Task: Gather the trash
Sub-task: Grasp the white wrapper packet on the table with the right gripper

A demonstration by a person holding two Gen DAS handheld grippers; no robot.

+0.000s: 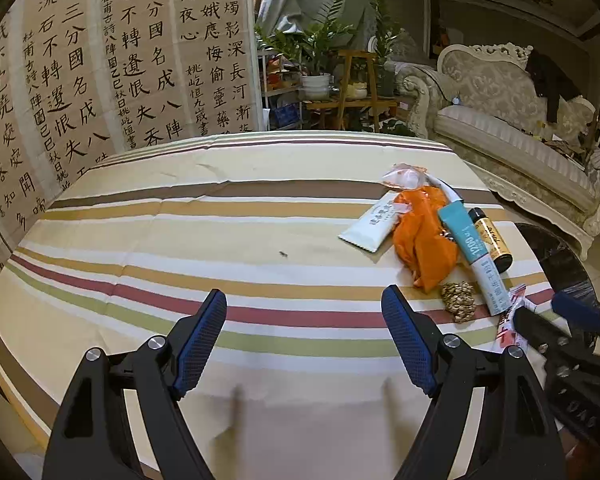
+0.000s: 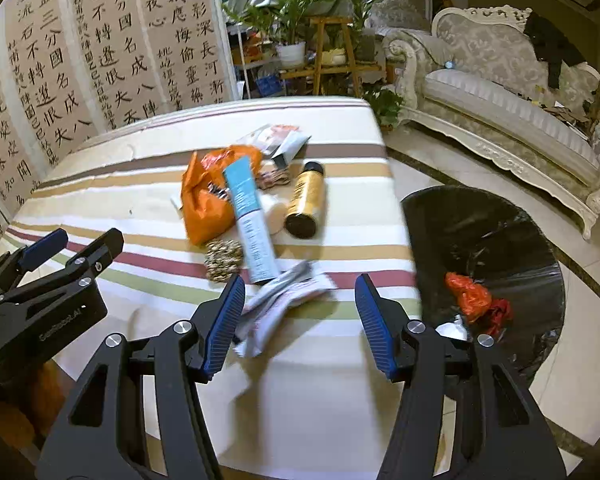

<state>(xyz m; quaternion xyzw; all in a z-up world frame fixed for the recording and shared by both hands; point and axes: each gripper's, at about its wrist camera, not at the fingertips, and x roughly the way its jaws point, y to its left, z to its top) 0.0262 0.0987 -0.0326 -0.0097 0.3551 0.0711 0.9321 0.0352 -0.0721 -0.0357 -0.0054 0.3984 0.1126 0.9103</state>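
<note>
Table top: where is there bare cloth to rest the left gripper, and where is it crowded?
Bare striped tablecloth runs from the calligraphy screen side across to the white packet, under and ahead of the open left gripper. Crowded on the bin side: orange bag, teal tube, gold bottle, and the crumpled wrapper between the open right gripper's fingers.

Home living room: ornate carved sofa (image 2: 500, 116) with patterned upholstery along the right; potted plants (image 2: 292, 28) on wooden stands at the back; calligraphy sheets (image 1: 100, 60) covering the left wall; glossy tiled floor (image 2: 440, 164); striped cloth over the counter (image 1: 180, 240); black-lined bin (image 2: 496, 236) beside it.
</note>
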